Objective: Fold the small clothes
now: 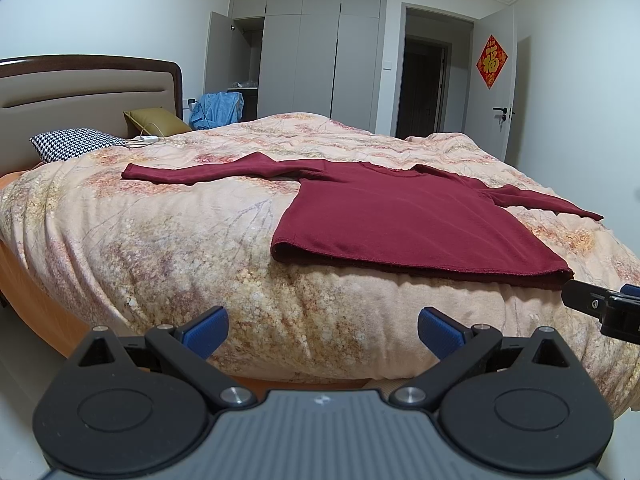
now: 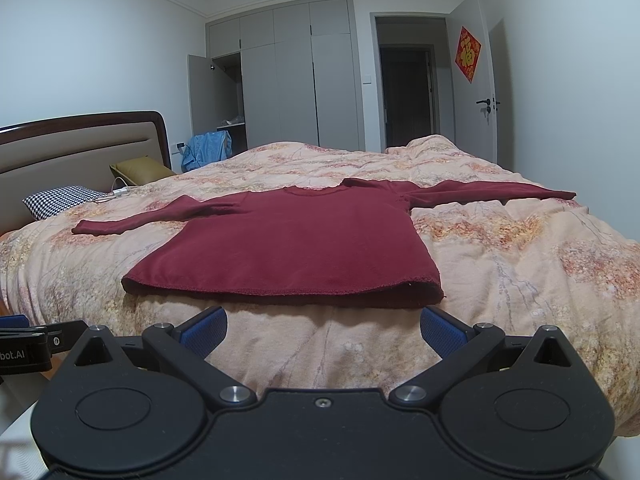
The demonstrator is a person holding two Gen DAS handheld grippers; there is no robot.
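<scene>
1. On the bed in front of me lies a dark red sweater (image 2: 288, 248), flat on the flowery quilt (image 2: 520, 272), with both sleeves stretched out to the sides
2. My right gripper (image 2: 322, 330) has its blue fingers (image 2: 204, 332) spread wide, with nothing between them, just in front of the sweater's bottom edge
3. My left gripper (image 1: 322, 330) is spread wide too, holding nothing, low by the side of the bed and left of the sweater
4. Far back I see a checked pillow (image 1: 76, 144), a headboard (image 1: 80, 92) and a gray wardrobe (image 1: 312, 48) with one door open
</scene>
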